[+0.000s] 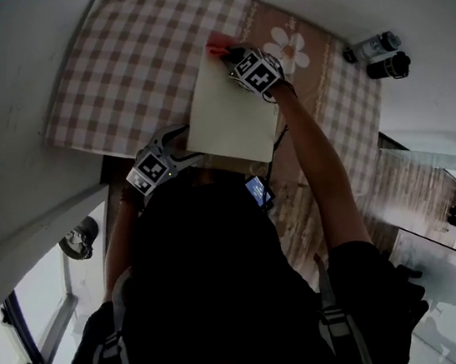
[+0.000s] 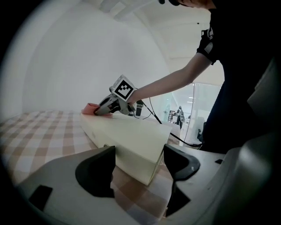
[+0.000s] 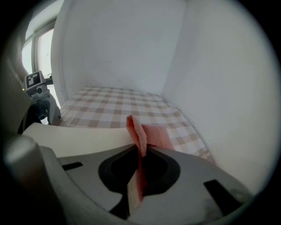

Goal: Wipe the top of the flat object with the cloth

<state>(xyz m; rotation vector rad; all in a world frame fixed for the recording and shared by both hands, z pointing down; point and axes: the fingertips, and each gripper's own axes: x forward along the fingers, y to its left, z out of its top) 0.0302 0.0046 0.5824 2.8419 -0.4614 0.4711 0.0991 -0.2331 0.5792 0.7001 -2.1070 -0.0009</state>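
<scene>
- One flat object point(image 1: 231, 113): smooth, cream, rectangular, on a checked tablecloth point(image 1: 127, 65).
- One pink woven cloth point(image 3: 141, 132), pinched between the right gripper's point(image 3: 139, 163) closed jaws.
- Left gripper point(image 2: 139, 161): jaws apart, straddling the object's corner.

Tablecloth point(image 1: 120, 74): woven fabric, beige-and-white check, matt, soft-looking.
Flat cream box point(image 1: 231, 113): top and sides smooth, matt, hard-looking. Plastic or card, cannot tell.
Pink cloth point(image 3: 156, 136): thin textile, fine grainy weave, matt, limp in its folds.
Right gripper point(image 3: 140, 160) and left gripper point(image 2: 139, 165): grey moulded plastic bodies with a dull sheen. Jaws black, matt.
Wall point(image 3: 118, 48): white, smooth, matt.
Floor point(image 1: 413, 180), far right: wood-grain planks.
</scene>
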